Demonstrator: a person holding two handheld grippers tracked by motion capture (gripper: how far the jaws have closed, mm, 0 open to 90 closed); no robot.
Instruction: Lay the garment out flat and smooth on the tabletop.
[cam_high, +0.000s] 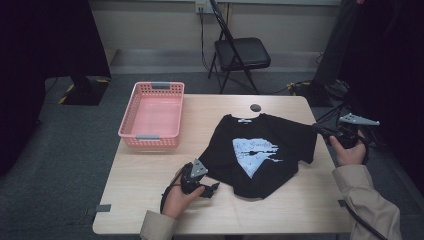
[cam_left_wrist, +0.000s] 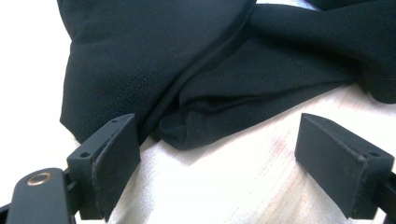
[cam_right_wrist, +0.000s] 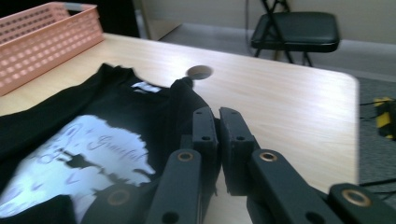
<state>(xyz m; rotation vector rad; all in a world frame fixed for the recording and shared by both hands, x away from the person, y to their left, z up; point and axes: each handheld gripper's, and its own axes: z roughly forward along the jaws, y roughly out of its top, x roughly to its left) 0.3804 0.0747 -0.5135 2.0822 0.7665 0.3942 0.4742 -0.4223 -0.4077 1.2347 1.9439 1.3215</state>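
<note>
A pale wooden table (cam_high: 150, 200) carries a black printed T-shirt (cam_high: 260, 150) spread right of centre, beside a pink basket (cam_high: 152, 115). The left gripper (cam_left_wrist: 219, 154), jaws spread, sits at the shirt's near-left corner. The right gripper (cam_right_wrist: 218, 140), jaws nearly together, pinches the sleeve edge.

black T-shirt (cam_left_wrist: 205, 70) cut off by top edge, its print (cam_right_wrist: 79, 158) lettering blurred
</note>
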